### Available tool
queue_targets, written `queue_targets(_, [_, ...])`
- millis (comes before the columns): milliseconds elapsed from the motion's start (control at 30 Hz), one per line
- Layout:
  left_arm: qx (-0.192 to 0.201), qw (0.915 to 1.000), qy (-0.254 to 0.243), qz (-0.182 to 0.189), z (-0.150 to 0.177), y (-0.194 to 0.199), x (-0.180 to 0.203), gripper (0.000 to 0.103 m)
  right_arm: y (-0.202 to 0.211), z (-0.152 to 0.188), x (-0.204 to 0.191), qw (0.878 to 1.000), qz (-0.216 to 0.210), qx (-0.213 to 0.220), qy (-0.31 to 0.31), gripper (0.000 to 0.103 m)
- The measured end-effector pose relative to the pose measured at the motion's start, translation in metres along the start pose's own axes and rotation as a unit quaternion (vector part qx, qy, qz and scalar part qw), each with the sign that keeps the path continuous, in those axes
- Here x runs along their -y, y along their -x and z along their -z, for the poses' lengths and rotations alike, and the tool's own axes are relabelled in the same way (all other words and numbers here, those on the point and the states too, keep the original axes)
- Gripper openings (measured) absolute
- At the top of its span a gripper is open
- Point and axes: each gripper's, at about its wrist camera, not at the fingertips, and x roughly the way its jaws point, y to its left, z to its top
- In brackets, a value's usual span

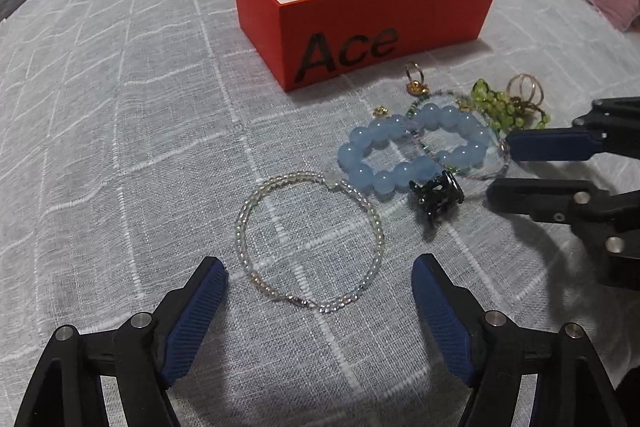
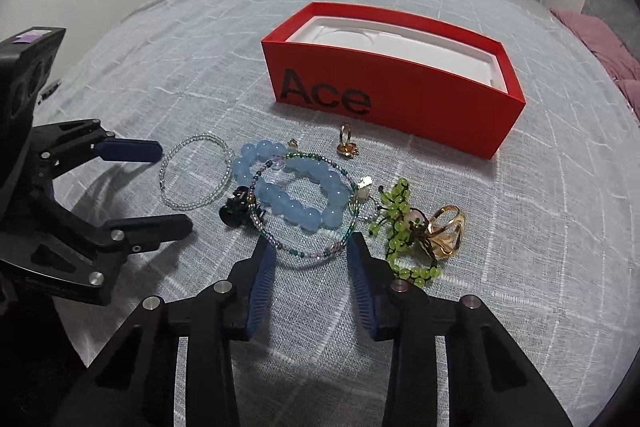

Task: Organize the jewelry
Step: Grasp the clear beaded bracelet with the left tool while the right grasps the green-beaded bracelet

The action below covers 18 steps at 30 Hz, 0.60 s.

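Left wrist: clear bracelet (image 1: 310, 243) — tiny glassy beads.

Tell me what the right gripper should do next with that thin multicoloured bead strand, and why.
Probably close the right gripper a little more. Its fingers straddle the near arc of the thin multicoloured bead strand without pinching it yet, and the orange box beyond holds no jewelry so far.

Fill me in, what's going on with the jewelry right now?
A person holds a gripper in each hand over jewelry on the cloth. The left gripper is open around the clear bead bracelet. The right gripper straddles the near edge of the thin multicolour bracelet, not yet pinching it. The red box holds no jewelry yet.
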Motion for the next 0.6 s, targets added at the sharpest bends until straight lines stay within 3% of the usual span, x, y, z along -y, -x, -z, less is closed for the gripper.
queue_targets(333, [0.003,0.9991,0.028,0.032,0.000,0.006,-0.009,0.074,0.009,0.002,0.011,0.998,-0.057,-0.001,-0.038,0.038])
queue_targets(600, [0.005,0.9984,0.051,0.021,-0.003,0.005,-0.017,0.047,-0.002,-0.007,0.018,0.995,-0.059,-0.008,-0.081,0.037])
